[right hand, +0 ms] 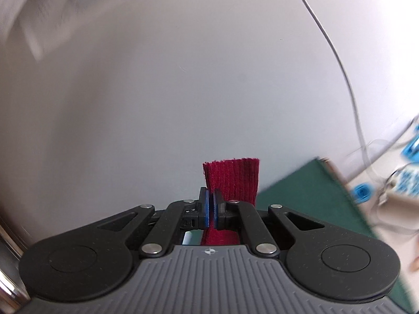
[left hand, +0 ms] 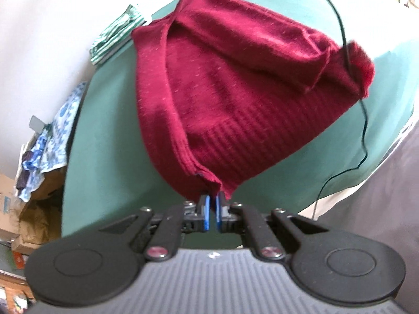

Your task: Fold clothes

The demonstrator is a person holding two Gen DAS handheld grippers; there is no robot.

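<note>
A green-and-white striped folded cloth (left hand: 117, 34) is seen at the far edge of the green-covered table (left hand: 104, 136), with a blue-and-white patterned fabric (left hand: 56, 130) heaped over brown cardboard boxes (left hand: 39, 209) off to the left. A thin black cable (left hand: 340, 26) is draped across the sweater's right side. No readable writing is spotted anywhere. The dark red ribbed knit sweater (left hand: 222, 83) is held up over the table, bunched and sagging. Its hem is pinched tight in the closed left tool (left hand: 212, 206), and a ribbed strip (right hand: 233, 180) is clamped in the closed right tool (right hand: 211, 209).
</note>
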